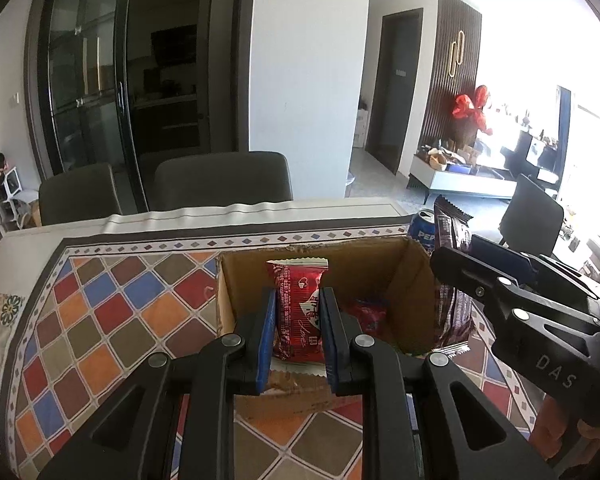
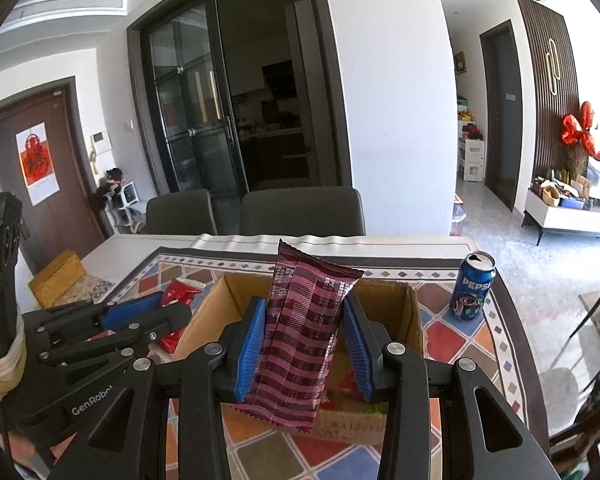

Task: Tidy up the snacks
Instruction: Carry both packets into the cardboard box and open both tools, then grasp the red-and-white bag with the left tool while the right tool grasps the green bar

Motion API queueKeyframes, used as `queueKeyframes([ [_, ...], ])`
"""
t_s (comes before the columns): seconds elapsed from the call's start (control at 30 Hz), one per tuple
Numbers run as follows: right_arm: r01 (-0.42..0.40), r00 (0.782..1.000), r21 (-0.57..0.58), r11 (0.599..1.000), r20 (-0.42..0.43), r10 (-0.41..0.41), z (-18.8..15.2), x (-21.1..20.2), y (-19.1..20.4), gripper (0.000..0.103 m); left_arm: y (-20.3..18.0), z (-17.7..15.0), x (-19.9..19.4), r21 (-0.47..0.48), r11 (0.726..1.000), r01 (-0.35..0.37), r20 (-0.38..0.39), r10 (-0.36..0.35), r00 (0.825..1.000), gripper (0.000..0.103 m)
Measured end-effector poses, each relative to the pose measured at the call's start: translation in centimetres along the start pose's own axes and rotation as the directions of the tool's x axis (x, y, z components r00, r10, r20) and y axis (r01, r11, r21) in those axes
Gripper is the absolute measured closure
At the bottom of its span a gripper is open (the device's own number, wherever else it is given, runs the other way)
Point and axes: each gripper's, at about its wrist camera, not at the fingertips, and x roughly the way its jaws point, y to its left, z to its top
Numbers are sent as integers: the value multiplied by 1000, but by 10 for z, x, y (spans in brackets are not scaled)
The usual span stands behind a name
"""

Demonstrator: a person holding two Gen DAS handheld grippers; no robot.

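My left gripper (image 1: pixel 299 300) is shut on a red snack packet (image 1: pixel 300 300), held upright over the near wall of an open cardboard box (image 1: pixel 414 280). Another red packet (image 1: pixel 370 314) lies inside the box. My right gripper (image 2: pixel 305 312) is shut on a maroon striped snack packet (image 2: pixel 304 336), held upright above the same box (image 2: pixel 414 316). In the left wrist view the right gripper (image 1: pixel 452 264) and its maroon packet (image 1: pixel 454 312) hang at the box's right side. In the right wrist view the left gripper (image 2: pixel 168 308) with its red packet (image 2: pixel 180 292) is at the box's left.
The box stands on a table under a cloth of coloured diamonds (image 1: pixel 112 320). A blue Pepsi can (image 2: pixel 472 286) stands right of the box. A yellow woven box (image 2: pixel 58 278) sits at the table's far left. Two dark chairs (image 2: pixel 300 210) stand behind the table.
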Motion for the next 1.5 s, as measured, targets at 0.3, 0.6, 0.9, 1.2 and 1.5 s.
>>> queueKeyframes([
  [0.3, 74, 996, 5, 997, -55, -74, 6, 29, -10, 44, 10, 7, 9, -71, 995, -76, -13, 76, 997, 55],
  [0.6, 63, 994, 26, 998, -92, -61, -20, 15, -8, 44, 7, -27, -10, -100, 986, -136, -62, 130, 990, 48],
  [0.9, 56, 991, 10, 998, -122, -54, -45, -9, 1, 38, 2, -63, -30, -134, 972, -191, -125, 175, 977, 44],
  [1.2, 67, 976, 20, 998, -209, -61, -76, -23, 1, 38, -1, -104, -42, -220, 935, -280, -225, 230, 947, 41],
  [1.5, 105, 956, 58, 993, -281, -85, -113, -30, -6, 38, -2, -153, -31, -339, 884, -321, -367, 190, 911, 34],
])
